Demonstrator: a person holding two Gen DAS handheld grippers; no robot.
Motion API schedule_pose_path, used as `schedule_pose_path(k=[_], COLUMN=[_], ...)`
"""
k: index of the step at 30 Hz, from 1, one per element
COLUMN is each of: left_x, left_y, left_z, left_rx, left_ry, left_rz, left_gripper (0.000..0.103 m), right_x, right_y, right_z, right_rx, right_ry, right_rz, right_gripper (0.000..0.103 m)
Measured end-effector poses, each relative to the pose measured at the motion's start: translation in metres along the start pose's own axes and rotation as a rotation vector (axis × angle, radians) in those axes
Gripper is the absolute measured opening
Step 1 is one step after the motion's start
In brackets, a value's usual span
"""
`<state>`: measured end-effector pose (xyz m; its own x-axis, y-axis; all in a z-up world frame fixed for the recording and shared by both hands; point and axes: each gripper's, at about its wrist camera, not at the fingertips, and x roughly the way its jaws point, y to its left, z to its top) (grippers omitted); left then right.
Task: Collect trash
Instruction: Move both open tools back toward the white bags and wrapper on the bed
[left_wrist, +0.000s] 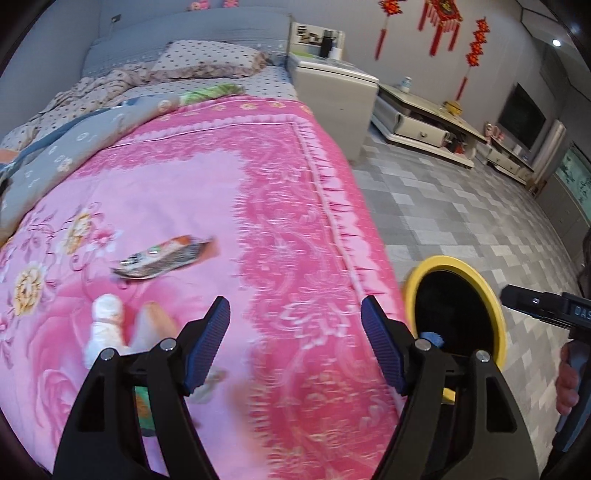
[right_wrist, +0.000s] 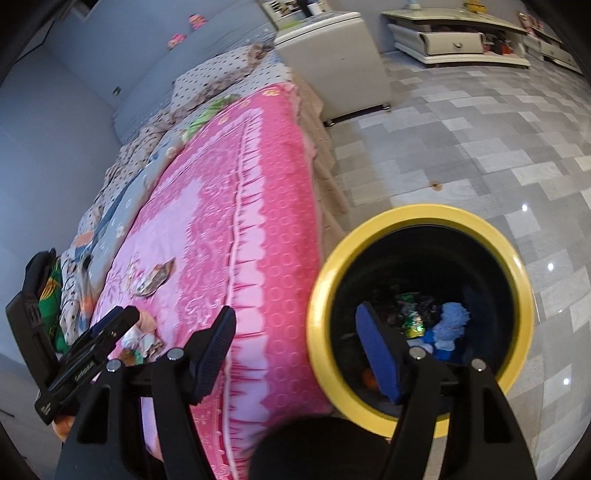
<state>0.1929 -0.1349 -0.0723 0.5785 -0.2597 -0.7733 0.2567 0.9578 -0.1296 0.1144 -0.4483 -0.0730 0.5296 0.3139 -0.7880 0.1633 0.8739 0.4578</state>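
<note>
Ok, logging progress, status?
Both claws open, empty: left, right. Wrapper on bed. Bin beside bed, nothing blocking.

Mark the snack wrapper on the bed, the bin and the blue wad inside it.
snack wrapper (left_wrist: 166, 258): left wrist view, middle of the flat pack.
bin (right_wrist: 424, 216): right wrist view, yellow rim's far edge.
blue wad (right_wrist: 452, 319): right wrist view, its crumpled top.

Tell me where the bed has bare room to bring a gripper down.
Free: the pink blanket between the snack wrapper and its fringed edge beside the yellow bin. Crowded: the near-left corner, around the white tissue.
</note>
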Motion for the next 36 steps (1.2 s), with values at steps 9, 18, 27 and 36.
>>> schedule_pose_path(k=[9, 18, 27, 36], left_x=[-0.010, -0.001, 0.018, 0.034], left_y=[0.101, 0.161, 0.187, 0.194], left_z=[-0.006, -0.021, -0.030, -0.037], left_rx=[-0.068, -0.123, -0.167, -0.192], left_ry=[0.001, 0.038, 0.087, 0.120], left_rz=[0.172, 0.249, 0.260, 0.213], left_gripper=[0.069, 0.069, 0.069, 0.070], right_x=[0.029, 0.067, 0.102, 0.127], right_y=[0.069, 0.137, 0.178, 0.204], right_z=[-0.008, -0.024, -0.038, -0.048], right_rx=[-0.123, -0.256, -0.349, -0.410], right_ry=[0.060, 0.133, 0.206, 0.257], right_rz=[0.058, 0.124, 0.152, 0.173], right_gripper=[0.064, 0.064, 0.064, 0.064])
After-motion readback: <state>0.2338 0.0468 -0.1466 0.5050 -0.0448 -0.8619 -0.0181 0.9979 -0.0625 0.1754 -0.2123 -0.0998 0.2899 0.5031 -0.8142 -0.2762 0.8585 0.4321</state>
